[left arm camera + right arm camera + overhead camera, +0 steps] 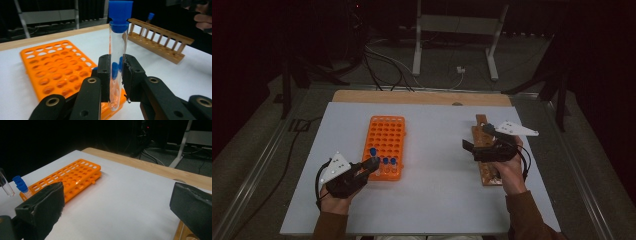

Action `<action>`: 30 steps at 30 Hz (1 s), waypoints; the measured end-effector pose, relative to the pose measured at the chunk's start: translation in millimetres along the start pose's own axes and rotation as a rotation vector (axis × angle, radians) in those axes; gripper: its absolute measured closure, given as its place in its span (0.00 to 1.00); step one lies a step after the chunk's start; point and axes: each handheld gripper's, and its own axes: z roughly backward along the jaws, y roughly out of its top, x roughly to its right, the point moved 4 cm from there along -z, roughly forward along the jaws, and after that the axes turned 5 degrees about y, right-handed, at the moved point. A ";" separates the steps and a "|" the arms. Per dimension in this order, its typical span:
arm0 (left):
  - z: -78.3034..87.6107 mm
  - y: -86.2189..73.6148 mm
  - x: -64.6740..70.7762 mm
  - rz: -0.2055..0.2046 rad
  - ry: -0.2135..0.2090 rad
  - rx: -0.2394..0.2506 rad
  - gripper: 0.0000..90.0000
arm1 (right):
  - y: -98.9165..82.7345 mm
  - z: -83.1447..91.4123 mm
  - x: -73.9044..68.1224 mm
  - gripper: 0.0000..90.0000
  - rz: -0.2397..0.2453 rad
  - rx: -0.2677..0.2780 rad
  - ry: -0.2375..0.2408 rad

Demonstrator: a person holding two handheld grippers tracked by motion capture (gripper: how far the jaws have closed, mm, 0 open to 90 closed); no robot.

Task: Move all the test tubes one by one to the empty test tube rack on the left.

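The left claw (117, 75) is clamped on an upright blue-capped tube (117, 50), held just above the near end of the orange rack (386, 145) on the tabletop (437, 200). The right claw (117, 202) gapes wide, holding nothing, above the wooden rack (484, 150) at right.

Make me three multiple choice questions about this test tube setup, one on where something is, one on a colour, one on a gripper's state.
1. Where is the wooden rack?
A. under the right gripper
B. on the orange rack
C. on the floor

2. What colour is the held tube's cap?
A. red
B. blue
C. white

3. The left gripper is:
A. wide open
B. lying on the table
C. shut on the test tube

Answers: 1 A, the high view shows it beneath that hand. 2 B, the stopper is blue. 3 C, both fingers press the glass.
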 end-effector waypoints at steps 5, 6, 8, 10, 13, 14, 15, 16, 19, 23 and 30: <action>0.1 -4.1 -7.8 0.009 0.042 0.000 0.87 | 0.5 0.5 -0.3 0.00 0.003 0.004 0.003; -0.5 -5.0 -9.3 0.010 0.051 -0.002 0.87 | 0.6 0.7 -0.3 0.00 0.003 0.005 0.003; -2.4 -6.6 -12.2 0.012 0.066 -0.004 0.87 | 0.8 1.1 -0.2 0.00 0.001 0.006 0.004; -4.7 -8.6 -14.7 0.018 0.082 -0.008 0.87 | 0.8 1.2 -0.2 0.00 0.002 0.007 0.004; -9.7 -12.9 -16.7 0.015 0.096 -0.026 0.87 | 1.0 1.2 -0.8 0.00 0.004 0.007 0.008; -11.8 -14.3 -17.1 0.011 0.101 -0.036 0.87 | 0.9 0.9 -1.0 0.00 0.004 0.007 0.008; -13.7 -15.5 -17.5 0.008 0.105 -0.044 0.87 | 0.8 0.6 -1.1 0.00 0.006 0.005 0.008; -15.3 -16.4 -18.1 0.008 0.107 -0.047 0.87 | 0.6 0.2 -1.2 0.00 0.007 0.005 0.009; -18.6 -18.3 -19.1 0.004 0.111 -0.059 0.87 | 0.7 0.1 -1.6 0.00 0.008 0.005 0.011; -18.7 -20.3 -21.1 0.005 0.120 -0.064 0.87 | 0.5 0.2 -1.5 0.00 0.009 0.003 0.012; -21.0 -24.3 -22.9 0.000 0.123 -0.086 0.87 | 0.4 -0.2 -2.6 0.00 0.014 0.001 0.017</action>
